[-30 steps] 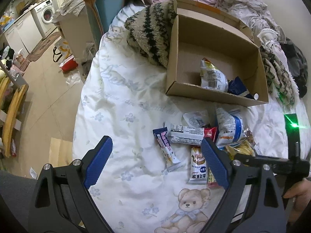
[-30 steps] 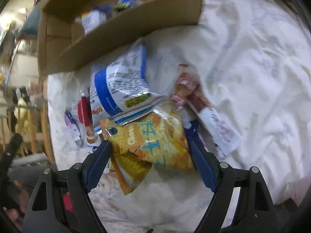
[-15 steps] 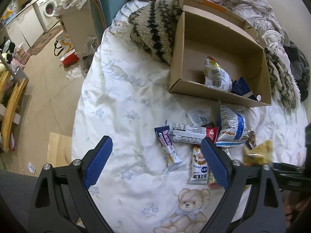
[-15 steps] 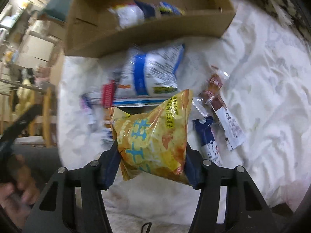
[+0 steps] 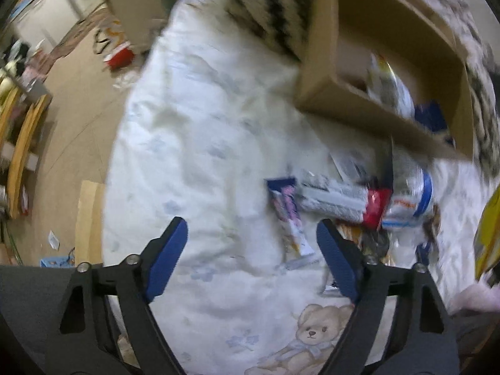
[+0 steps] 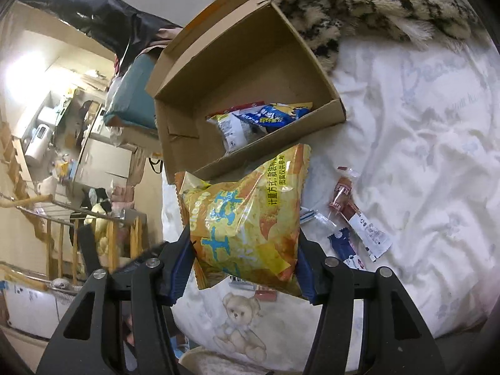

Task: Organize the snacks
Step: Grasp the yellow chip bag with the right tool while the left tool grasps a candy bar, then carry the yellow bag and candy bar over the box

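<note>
My right gripper (image 6: pixel 243 268) is shut on a yellow chip bag (image 6: pixel 247 218) and holds it above the bed, just in front of the cardboard box (image 6: pixel 250 68). The box holds a white snack bag (image 6: pixel 232 129) and a blue snack bag (image 6: pixel 268 115). My left gripper (image 5: pixel 251 256) is open and empty above the white bedsheet (image 5: pixel 193 143), left of a pile of snack packets (image 5: pixel 343 197). The left wrist view is blurred; the box (image 5: pixel 368 125) and the yellow bag's edge (image 5: pixel 487 234) show at its right.
A striped fuzzy blanket (image 6: pixel 375 3) lies behind the box. Several small packets (image 6: pixel 353 218) lie on the sheet right of the held bag. The bed's left edge drops to a floor (image 5: pixel 78 109) with clutter and wooden furniture.
My right gripper closed on the yellow chip bag and lifted it off the bed toward the box. My left gripper has moved closer to the snack pile.
</note>
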`<state>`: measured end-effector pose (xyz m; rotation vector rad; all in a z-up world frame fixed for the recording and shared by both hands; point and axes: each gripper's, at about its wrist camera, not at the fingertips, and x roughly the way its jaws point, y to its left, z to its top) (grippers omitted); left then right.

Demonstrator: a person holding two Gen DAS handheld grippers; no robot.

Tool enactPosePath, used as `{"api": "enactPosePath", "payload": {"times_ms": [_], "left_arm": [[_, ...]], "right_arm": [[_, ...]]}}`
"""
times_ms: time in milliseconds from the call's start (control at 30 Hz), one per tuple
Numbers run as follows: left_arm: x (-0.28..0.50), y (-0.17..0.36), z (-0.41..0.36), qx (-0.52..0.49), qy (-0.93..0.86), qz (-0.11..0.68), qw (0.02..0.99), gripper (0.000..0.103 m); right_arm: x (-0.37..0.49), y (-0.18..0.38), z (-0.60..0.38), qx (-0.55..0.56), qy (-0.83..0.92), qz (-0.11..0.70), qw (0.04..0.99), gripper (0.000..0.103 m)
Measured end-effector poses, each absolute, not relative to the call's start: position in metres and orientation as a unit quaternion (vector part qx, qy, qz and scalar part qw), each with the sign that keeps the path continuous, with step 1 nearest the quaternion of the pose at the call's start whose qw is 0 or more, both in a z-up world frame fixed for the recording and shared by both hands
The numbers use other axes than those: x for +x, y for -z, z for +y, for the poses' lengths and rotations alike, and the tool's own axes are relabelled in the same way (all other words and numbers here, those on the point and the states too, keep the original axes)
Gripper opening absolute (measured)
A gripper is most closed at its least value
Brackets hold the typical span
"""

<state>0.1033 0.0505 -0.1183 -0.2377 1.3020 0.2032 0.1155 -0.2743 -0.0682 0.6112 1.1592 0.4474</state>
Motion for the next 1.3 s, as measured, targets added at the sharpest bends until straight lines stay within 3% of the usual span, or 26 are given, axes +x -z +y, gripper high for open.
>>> {"api": "enactPosePath", "payload": {"times_ms": [200,367,433,567,600,633,1300], "left_arm": [[0.117,0.141,0.033,-0.097,-0.084,0.614,0.779,0.077],[0.124,0.158,0.025,-0.09,-0.078,0.625,0.772,0.063],[0.128,0.164,0.022,-0.08,-0.076,0.63,0.768,0.047],[0.128,0.173,0.024,-0.077,-0.08,0.641,0.76,0.036],[0.128,0.173,0.025,-0.073,-0.082,0.641,0.76,0.02],[0.128,0.172,0.027,-0.071,-0.083,0.642,0.759,0.013],[0.101,0.107,0.04,-0.082,-0.107,0.559,0.818,0.013]], "right_arm": [[0.113,0.07,-0.27,0.27,-0.2,0.535,0.775,0.059],[0.111,0.07,-0.271,0.265,-0.201,0.536,0.776,0.059],[0.111,0.07,-0.271,0.264,-0.2,0.536,0.776,0.059],[0.112,0.07,-0.268,0.257,-0.201,0.538,0.777,0.059],[0.112,0.071,-0.267,0.257,-0.202,0.538,0.777,0.059],[0.112,0.07,-0.266,0.254,-0.202,0.539,0.778,0.059],[0.113,0.069,-0.257,0.228,-0.202,0.537,0.787,0.059]]}}
